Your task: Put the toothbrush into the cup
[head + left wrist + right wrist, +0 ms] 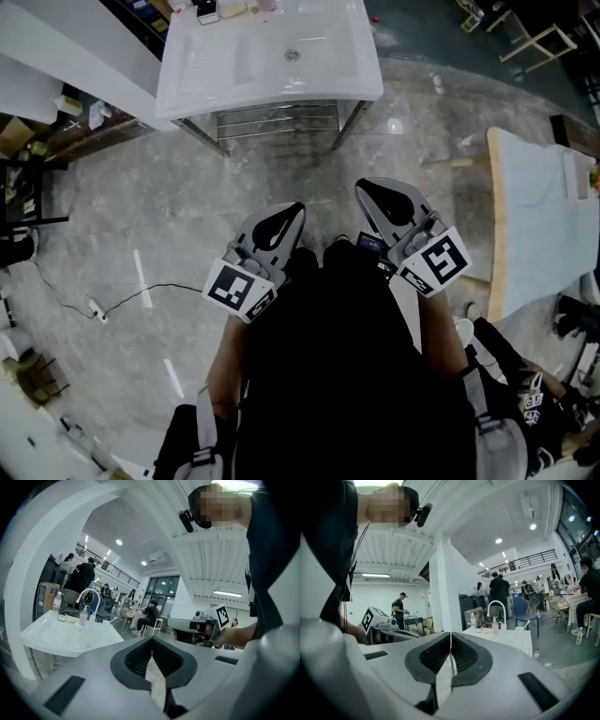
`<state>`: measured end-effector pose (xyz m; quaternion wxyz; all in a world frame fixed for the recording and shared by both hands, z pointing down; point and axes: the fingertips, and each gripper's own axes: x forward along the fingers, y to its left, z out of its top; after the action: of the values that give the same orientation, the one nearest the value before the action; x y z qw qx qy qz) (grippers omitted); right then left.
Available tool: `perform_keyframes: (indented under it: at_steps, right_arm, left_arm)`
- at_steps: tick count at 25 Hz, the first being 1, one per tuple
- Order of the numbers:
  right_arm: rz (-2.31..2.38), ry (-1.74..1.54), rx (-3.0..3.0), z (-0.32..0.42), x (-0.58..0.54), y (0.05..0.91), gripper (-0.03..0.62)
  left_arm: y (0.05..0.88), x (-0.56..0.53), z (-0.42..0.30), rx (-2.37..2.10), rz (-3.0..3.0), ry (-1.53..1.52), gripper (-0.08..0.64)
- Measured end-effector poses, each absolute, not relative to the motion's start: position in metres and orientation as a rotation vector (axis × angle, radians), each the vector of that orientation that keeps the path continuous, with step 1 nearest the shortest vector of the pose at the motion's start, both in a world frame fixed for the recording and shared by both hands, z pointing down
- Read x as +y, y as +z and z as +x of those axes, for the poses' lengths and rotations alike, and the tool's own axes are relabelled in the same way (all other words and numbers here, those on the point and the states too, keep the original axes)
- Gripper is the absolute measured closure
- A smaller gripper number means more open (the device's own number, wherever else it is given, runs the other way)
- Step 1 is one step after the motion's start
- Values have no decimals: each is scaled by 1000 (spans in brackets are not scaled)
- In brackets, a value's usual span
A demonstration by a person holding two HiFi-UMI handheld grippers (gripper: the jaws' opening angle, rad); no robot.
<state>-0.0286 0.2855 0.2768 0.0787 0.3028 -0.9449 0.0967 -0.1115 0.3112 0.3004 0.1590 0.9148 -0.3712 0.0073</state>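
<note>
The white washbasin (234, 70) stands ahead of me across the grey floor, with small items along its back edge. In the right gripper view a white cup (519, 630) sits on the basin beside a pink soap bottle (495, 626) and the tap (497, 606); a thin stick seems to lean out of the cup, too small to make out. I cannot pick out the toothbrush for sure. My left gripper (296, 210) (151, 640) and right gripper (363, 188) (450, 634) are both held close to my body, shut and empty, well short of the basin.
A metal rack (277, 122) sits under the basin. A white-topped table (539, 216) stands at the right. A cable with a plug (103, 307) lies on the floor at the left. Several people and chairs fill the hall behind the basin.
</note>
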Motion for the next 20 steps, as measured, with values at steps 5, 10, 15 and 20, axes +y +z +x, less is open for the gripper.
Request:
perform_keyframes:
  at_steps: [5, 10, 15, 20]
  right_arm:
    - [931, 310, -2830, 17, 308, 273, 572]
    - [888, 364, -2881, 59, 331, 267, 572]
    - [797, 425, -2943, 87, 345, 272, 572]
    - [726, 458, -2990, 85, 359, 273, 572]
  left_arm:
    - [290, 330, -71, -1034, 2643, 59, 552]
    - [281, 349, -30, -1062, 2617, 60, 552]
    - [284, 361, 3, -1098, 2601, 79, 552]
    - [283, 367, 16, -1108, 2609, 73, 552]
